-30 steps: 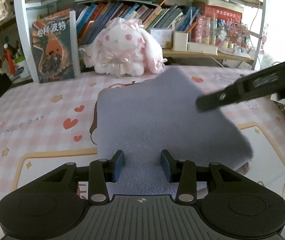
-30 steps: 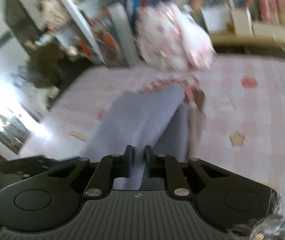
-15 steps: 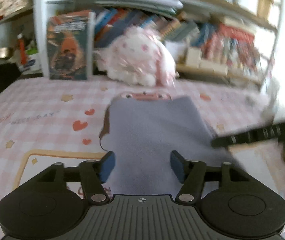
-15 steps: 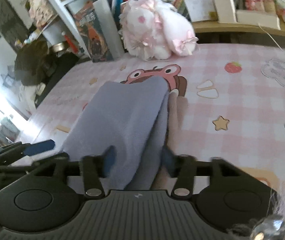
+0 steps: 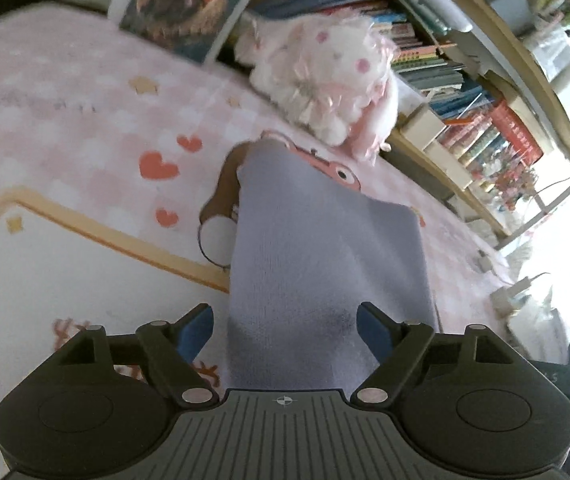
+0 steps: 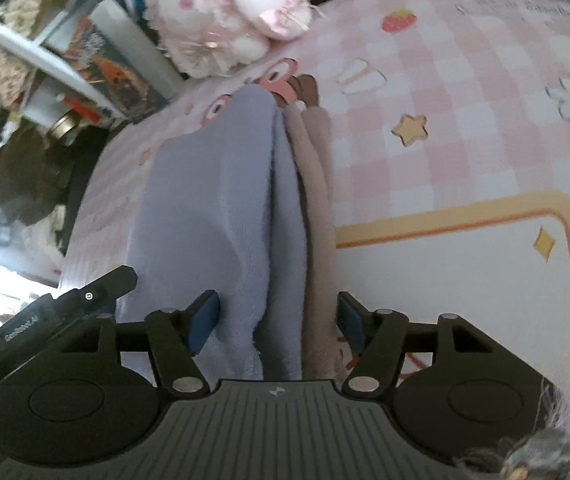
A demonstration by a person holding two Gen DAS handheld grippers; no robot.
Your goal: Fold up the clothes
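From my left gripper (image 5: 285,330), tilted so the room leaned to one side, I saw both blue pads spread wide with nothing pinched between them. A folded lavender cloth (image 5: 325,248) lay in the gap between the jaws and ran straight ahead, its long axis lined up with the fingers and its far end pointing at a pink and white plush toy (image 5: 325,88). The cloth rested on a pink checked mat (image 5: 65,92) printed with hearts and stars. Beyond the plush stood a bookshelf (image 5: 437,68) crowded with books.

From my right gripper (image 6: 275,320), also tilted, the jaws stood wide apart and gripped nothing. Between them I saw the cloth (image 6: 213,200) from its open edge, the folded layers stacked with a dark seam running away from the jaws. Just beside it, toward the right pad, lay a beige garment (image 6: 319,200), touching the lavender layers along their length. Left of the left pad, one finger of the other gripper (image 6: 97,292) reached toward the near corner of the cloth. Far ahead of the jaws sat the plush (image 6: 225,20), past the cloth's narrow end.
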